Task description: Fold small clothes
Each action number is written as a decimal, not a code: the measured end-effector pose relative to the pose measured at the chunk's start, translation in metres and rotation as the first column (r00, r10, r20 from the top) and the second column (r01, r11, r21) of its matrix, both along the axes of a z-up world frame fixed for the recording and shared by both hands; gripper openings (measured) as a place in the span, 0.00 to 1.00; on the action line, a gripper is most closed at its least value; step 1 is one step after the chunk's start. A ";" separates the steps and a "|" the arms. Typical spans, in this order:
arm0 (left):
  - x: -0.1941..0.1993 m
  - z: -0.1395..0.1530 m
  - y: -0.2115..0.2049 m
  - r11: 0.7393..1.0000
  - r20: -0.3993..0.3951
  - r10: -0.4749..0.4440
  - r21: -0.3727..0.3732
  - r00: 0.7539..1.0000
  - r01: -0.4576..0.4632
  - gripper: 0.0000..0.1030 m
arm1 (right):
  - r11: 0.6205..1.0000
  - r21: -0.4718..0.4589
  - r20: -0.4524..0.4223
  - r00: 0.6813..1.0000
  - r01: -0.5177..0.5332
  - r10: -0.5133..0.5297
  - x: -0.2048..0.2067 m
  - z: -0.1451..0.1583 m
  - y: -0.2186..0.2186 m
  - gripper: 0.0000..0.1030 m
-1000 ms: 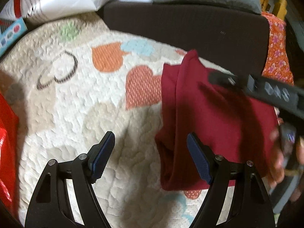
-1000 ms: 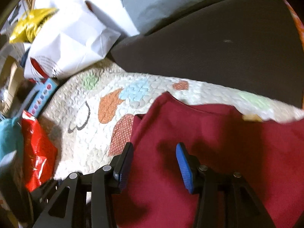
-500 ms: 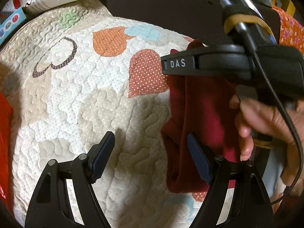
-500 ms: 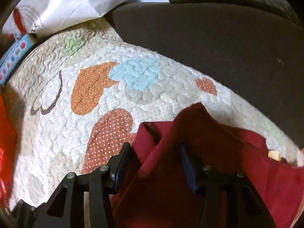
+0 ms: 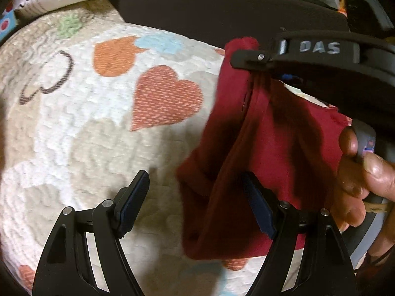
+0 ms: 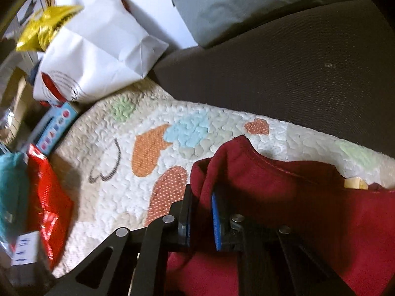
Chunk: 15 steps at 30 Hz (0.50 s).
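Note:
A dark red garment lies on a quilted mat with heart patches. My right gripper is shut on the garment's left edge and lifts a fold of it off the mat. In the left wrist view the right gripper holds the cloth's top corner raised, with the cloth hanging below it. My left gripper is open; its right finger is against the hanging cloth, its left finger over bare mat.
A dark brown cushion borders the mat's far side. A white paper bag, a yellow packet and a blue box lie at the far left. A red plastic bag sits at the mat's left edge.
My right gripper closed on the garment's left edge and raised it. The cloth now hangs in a fold. My left gripper stayed open.

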State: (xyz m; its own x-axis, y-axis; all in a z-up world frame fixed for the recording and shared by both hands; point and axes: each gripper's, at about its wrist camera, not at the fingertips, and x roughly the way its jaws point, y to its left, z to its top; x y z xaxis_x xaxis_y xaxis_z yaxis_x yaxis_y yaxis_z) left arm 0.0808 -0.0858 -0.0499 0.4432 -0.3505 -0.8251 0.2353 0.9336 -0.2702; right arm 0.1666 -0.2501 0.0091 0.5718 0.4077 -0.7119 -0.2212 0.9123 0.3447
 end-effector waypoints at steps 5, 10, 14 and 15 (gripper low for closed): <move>-0.009 0.026 -0.015 0.993 0.051 -0.057 -0.096 0.997 0.062 0.50 | 0.998 0.049 0.056 0.998 0.027 -0.030 -0.021 0.029 -0.038 0.11; -0.032 0.071 -0.047 0.953 0.134 -0.162 -0.235 0.978 0.190 0.49 | 0.991 0.092 0.123 0.987 0.098 -0.108 -0.053 0.065 -0.108 0.11; -0.061 0.090 -0.092 0.895 0.193 -0.310 -0.272 0.931 0.355 0.49 | 0.978 0.103 0.132 0.972 0.181 -0.193 -0.077 0.075 -0.170 0.10; -0.066 0.088 -0.103 0.879 0.185 -0.349 -0.275 0.919 0.390 0.49 | 0.972 0.097 0.120 0.967 0.214 -0.224 -0.084 0.070 -0.187 0.10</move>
State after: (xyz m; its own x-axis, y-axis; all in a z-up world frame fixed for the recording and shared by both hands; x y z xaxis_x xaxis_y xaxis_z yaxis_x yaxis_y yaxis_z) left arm 0.0144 -0.1885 0.0382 0.3256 -0.7309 -0.5998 0.5979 0.6506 -0.4683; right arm 0.0830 -0.4374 0.0792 0.7387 0.3164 -0.5951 -0.0669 0.9130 0.4024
